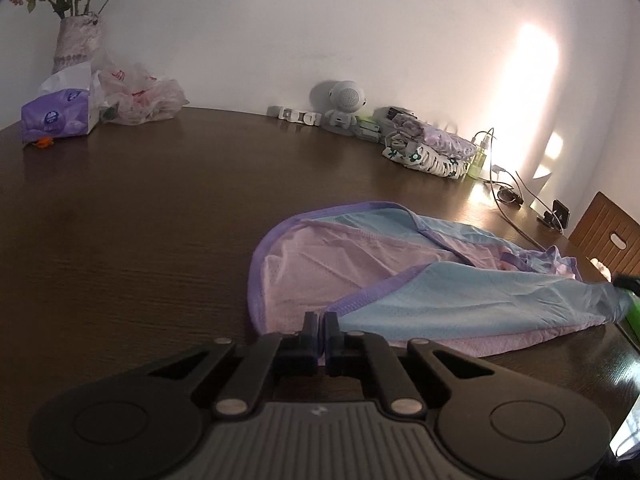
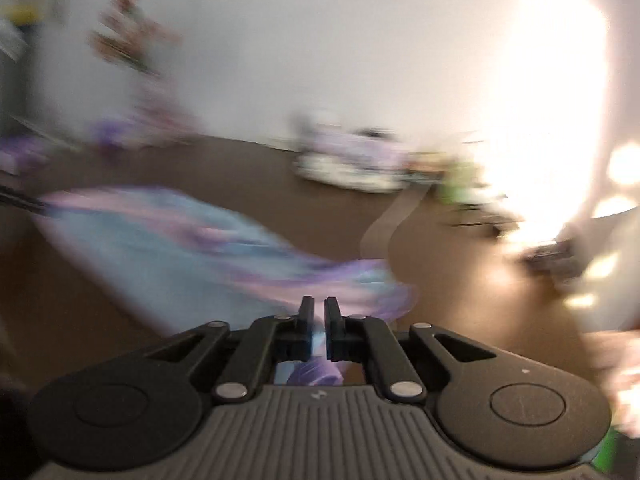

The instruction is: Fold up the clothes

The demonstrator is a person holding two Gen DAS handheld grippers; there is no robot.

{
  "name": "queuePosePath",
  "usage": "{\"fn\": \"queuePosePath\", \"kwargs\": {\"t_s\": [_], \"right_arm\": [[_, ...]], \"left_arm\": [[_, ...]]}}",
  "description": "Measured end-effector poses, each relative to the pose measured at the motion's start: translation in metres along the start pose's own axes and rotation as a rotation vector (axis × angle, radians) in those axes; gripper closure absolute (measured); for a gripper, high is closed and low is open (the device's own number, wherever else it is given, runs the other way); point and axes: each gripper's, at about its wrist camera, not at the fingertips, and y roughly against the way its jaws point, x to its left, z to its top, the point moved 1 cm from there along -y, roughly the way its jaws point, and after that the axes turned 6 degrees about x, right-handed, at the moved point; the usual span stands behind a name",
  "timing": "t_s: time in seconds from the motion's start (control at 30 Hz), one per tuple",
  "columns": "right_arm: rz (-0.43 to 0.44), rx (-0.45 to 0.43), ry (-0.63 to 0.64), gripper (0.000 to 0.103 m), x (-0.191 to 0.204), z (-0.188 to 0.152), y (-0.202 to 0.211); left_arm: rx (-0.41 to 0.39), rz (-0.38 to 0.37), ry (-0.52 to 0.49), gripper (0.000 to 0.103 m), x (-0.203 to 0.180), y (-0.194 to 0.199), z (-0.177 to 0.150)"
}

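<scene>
A pink and blue garment with purple trim lies partly folded on the dark wooden table, spread from the middle of the left wrist view toward its right edge. The left gripper sits at the near hem, its jaws drawn together and pinching the purple edge where the pink layer meets the blue flap. In the right wrist view everything beyond the tool is smeared by motion blur, yet the same garment shows as a blue and purple streak running from the left down to the right gripper; its jaws stand almost together with only a thin slit left, and purple cloth shows in the gap and below the fingers, so it looks clamped on the fabric. At the back of the table, against the white wall, stand a vase of flowers, a purple tissue box, a crumpled plastic bag, a small white robot figure and a stack of folded patterned clothes. Cables lie in the bright patch of light to the right, and a wooden chair back shows at the far right edge.
</scene>
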Motion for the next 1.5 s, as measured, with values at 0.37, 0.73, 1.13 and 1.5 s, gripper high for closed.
{"fn": "queuePosePath", "kwargs": {"t_s": [0.37,0.73,1.13,1.5], "right_arm": [[0.091,-0.119,-0.298,0.069,-0.013,-0.005,0.025],[0.248,0.032,-0.116,0.064,0.041,-0.015,0.002],[0.098,0.084,-0.218,0.064,0.002,-0.033,0.016],[0.206,0.099,-0.353,0.094,-0.016,-0.042,-0.001]], "left_arm": [[-0.035,-0.011,0.048,0.061,0.003,0.008,0.001],[-0.024,-0.049,0.076,0.052,-0.001,0.001,0.002],[-0.007,0.019,0.099,0.097,-0.011,-0.008,0.011],[-0.068,0.035,0.142,0.103,-0.012,0.013,0.005]]}}
